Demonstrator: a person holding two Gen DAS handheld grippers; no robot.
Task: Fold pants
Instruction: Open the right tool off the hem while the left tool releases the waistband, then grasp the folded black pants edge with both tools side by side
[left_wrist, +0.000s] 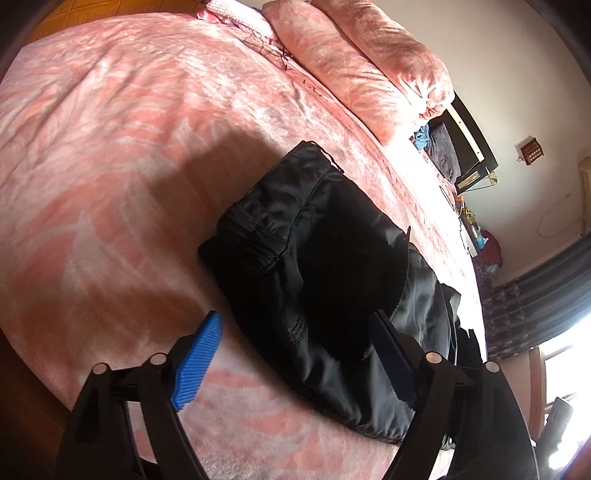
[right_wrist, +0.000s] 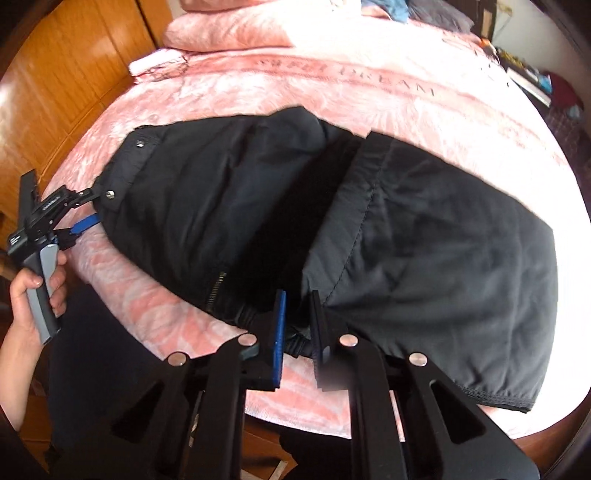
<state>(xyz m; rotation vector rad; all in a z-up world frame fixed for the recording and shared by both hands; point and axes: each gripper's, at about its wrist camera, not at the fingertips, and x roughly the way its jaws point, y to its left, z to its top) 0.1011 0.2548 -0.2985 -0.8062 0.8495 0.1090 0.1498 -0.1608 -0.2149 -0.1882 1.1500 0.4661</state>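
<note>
- One bed under a pink blanket, and it carries everything here; places below are given from the pants.
- One pair of black pants, lying across the near edge of the bed in a thick bundle, one layer lapped over another with a dark fold line running through the middle. The snap-fastened waistband end points toward the left claw, the hemmed end spreads away to the other side.
- By my read, one fold is down and the bundle is not yet compact. This is the pause between folds.
- One stack of pink pillows or quilts, well beyond the pants at the far end of the bed.
- Two claws in play, each with two blue-padded fingers.
- Left claw: spread wide at the waistband end of the pants, nothing between the pads. A hand holds its handle off the bed edge.
- Right claw: pads drawn close with a slim gap, sitting over the near edge of the pants by the zip. Whether cloth is pinched there I cannot tell from the pictures.
- Next move, I'd judge: take an end layer cleanly, lift it over the bundle, and lay it flat without dragging the lower layers out of line.
</note>
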